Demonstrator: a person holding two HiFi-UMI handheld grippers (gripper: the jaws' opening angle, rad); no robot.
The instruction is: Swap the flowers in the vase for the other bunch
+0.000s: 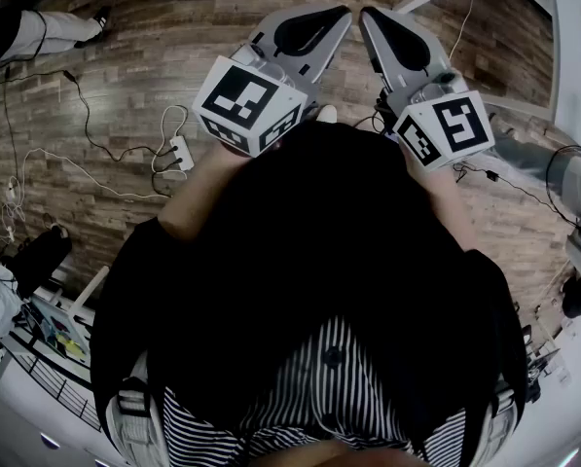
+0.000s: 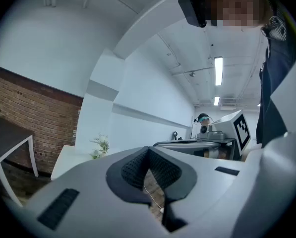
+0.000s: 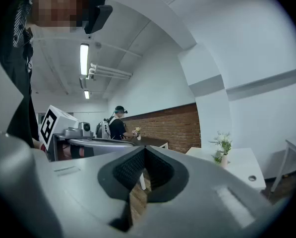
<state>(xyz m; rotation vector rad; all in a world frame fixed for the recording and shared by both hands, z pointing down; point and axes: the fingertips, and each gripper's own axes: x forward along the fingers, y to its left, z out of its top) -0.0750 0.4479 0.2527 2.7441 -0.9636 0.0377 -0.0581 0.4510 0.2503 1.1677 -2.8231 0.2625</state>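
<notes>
I am holding my 2 grippers out in front of my chest, roughly level, over the wood floor [image 1: 125,56]. My left gripper [image 2: 148,151] is sitting fully closed, its 2 dark pads pressing on each other with nothing between them. My right gripper [image 3: 145,151] is doing the same: pads together, empty. The 2 sets of fingertips are angling in toward each other, near but not touching.

The flowers [image 3: 222,144] are standing upright in a small vase [image 3: 224,160] on a white table [image 3: 244,165], well apart from my fingers, ahead of them. They are lying off to the right of my right fingers and off to the left of my left ones. Something green is sitting low just beside the vase; I cannot tell what it is. Farther off, above my right fingertips, another person [image 3: 119,127] is standing at a dark table [image 3: 152,142] with a second small bunch [image 3: 136,131] on it.
</notes>
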